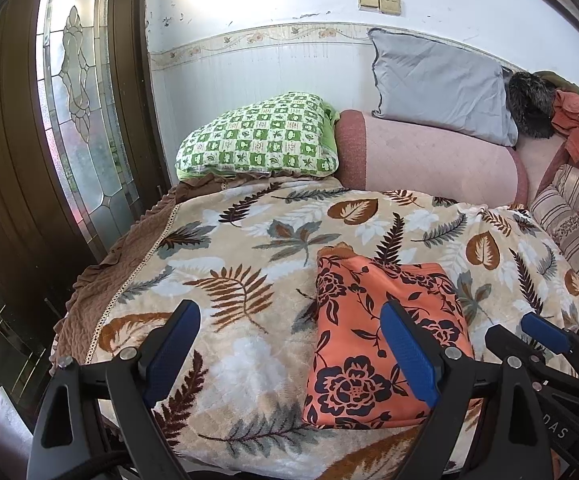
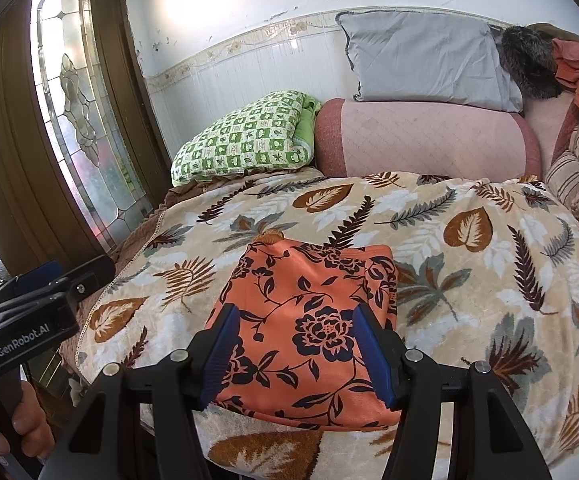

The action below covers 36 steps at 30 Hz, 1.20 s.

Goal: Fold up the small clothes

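Fingers of my right hand-held gripper stood apart, empty, over the folded orange floral garment; my left hand-held gripper gaped too. I saw it lying on the leaf-print blanket, long axis running away toward the pink bolster, near edge partly hidden.

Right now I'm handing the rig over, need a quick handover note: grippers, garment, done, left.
Left gripper: open, empty, above the blanket just left of the garment.
Right gripper: open, empty, over the garment's near half.
Garment: orange floral piece, lying as a compact rectangle on the blanket, looks folded.
Done: that fold, apparently.
Left: check edges; no other loose small clothes visible on the blanket.
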Tool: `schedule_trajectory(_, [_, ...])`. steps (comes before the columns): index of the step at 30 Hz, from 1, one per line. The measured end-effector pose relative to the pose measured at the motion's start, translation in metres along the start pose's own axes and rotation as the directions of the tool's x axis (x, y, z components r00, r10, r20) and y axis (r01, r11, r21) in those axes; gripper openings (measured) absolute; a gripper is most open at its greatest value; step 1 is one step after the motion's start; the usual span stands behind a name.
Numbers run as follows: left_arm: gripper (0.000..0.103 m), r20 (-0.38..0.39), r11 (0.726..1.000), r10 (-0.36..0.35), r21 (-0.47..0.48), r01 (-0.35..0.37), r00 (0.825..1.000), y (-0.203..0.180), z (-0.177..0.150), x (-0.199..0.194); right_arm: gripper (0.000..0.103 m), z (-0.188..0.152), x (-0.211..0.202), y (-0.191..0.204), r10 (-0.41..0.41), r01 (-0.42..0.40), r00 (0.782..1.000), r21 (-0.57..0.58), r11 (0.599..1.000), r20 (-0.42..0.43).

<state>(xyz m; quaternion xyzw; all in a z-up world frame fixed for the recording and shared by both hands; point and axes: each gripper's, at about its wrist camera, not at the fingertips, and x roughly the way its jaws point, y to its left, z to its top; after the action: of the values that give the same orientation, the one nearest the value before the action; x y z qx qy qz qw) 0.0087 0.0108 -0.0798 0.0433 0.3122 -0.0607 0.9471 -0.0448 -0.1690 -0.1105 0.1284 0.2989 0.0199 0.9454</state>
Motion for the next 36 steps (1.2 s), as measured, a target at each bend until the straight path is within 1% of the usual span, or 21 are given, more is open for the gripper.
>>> schedule_trajectory(6, [0.092,-0.008,1.000,-0.004,0.010,0.004,1.000,-0.001,0.001,0.007,0.063,-0.001,0.005,0.001,0.000,0.000,1.000,0.001,1.000,-0.006])
schedule_trajectory(17, [0.092,-0.007,1.000,-0.024,0.010,0.024,1.000,-0.002,0.001,0.008,0.063,0.001,0.008,0.002,0.001,-0.001,1.000,0.003,1.000,-0.014])
schedule_trajectory(23, [0.092,0.017,0.999,-0.037,0.002,0.037,0.999,0.002,0.000,-0.006,0.063,0.004,-0.004,0.006,-0.009,0.009,1.000,0.000,1.000,0.011])
schedule_trajectory(26, [0.092,0.030,0.999,-0.043,-0.004,0.043,0.999,0.006,0.001,-0.014,0.063,0.004,-0.008,0.009,-0.027,0.027,1.000,-0.004,1.000,0.007])
schedule_trajectory(30, [0.092,0.046,0.999,-0.047,-0.011,0.048,0.998,0.010,0.001,-0.022,0.063,0.005,-0.015,0.011,-0.025,0.025,1.000,-0.002,1.000,0.008])
schedule_trajectory(36, [0.092,0.043,0.998,-0.048,-0.031,0.049,0.998,0.017,0.003,-0.019,0.063,0.009,-0.019,0.019,-0.020,0.020,1.000,-0.021,1.000,0.018])
